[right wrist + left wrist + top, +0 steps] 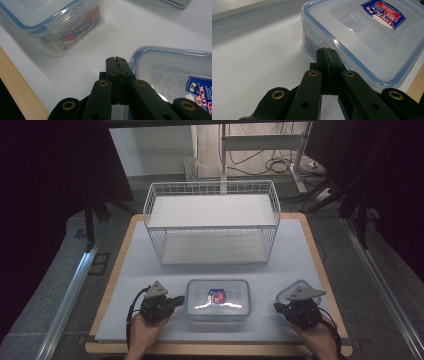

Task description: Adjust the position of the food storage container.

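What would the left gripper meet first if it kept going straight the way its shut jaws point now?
Most likely the near side wall of the clear lidded container. The left gripper has its jaws shut, aimed at that wall just under the blue-edged lid; whether they touch is unclear.

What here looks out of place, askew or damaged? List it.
Nothing stands out. The large lidded container sits flat and closed between the left gripper and right gripper, both with jaws shut on nothing. A smaller lidded container lies partly behind the right gripper. The wire rack stands upright and square.
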A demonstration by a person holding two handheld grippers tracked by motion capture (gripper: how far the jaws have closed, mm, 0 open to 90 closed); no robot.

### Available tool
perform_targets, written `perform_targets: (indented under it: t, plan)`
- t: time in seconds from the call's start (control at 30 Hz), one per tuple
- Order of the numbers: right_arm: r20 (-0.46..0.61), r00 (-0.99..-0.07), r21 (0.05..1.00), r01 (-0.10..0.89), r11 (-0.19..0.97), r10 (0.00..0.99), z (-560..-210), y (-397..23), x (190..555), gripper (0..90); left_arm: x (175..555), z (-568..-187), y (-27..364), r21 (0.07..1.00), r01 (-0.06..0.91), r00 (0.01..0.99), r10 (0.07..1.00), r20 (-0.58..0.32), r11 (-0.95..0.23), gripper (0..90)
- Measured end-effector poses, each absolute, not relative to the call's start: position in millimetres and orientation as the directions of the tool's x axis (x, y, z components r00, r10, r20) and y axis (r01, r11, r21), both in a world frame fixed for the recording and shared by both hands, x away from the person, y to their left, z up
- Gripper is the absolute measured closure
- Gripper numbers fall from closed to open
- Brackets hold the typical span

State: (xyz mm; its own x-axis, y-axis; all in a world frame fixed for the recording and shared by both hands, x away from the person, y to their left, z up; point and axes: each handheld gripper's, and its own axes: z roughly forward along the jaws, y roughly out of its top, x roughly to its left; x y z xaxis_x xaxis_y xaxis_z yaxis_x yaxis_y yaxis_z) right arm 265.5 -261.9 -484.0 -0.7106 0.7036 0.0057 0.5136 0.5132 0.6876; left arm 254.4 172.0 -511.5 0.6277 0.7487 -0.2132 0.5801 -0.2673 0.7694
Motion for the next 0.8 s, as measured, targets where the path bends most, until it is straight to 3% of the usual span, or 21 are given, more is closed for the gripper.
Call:
perform_targets:
  t: [0.07,0.23,0.4,0.6,0.63,0.8]
  plan:
    - [0.005,-0.712,0.693,0.509,0.511,0.703,-483.0,-262.0,264.9,89.2,252.2,-509.4,172.7,0.774,0.56,0.624,0.764,-0.161,-0.295,89.7]
    - [0.001,-0.718,0.714,0.487,0.502,0.696,-478.8,-263.1,263.0,84.5,245.8,-504.1,178.3,0.78,0.538,0.604,0.792,-0.094,-0.318,76.2]
    - [-0.014,-0.71,0.735,0.47,0.489,0.704,-474.3,-262.4,259.5,68.6,229.5,-503.2,191.8,0.778,0.531,0.585,0.81,-0.048,-0.337,56.2]
    - [-0.017,-0.697,0.74,0.474,0.478,0.717,-475.1,-261.8,260.2,55.0,225.2,-503.7,205.2,0.789,0.529,0.573,0.818,-0.06,-0.313,29.6]
    - [-0.021,-0.686,0.744,0.475,0.471,0.727,-475.4,-261.4,260.5,46.8,228.2,-505.4,210.7,0.792,0.54,0.563,0.822,-0.089,-0.285,25.9]
    - [-0.03,-0.671,0.739,0.484,0.468,0.741,-477.5,-262.2,262.2,38.1,231.1,-507.7,216.9,0.789,0.562,0.548,0.826,-0.129,-0.25,19.2]
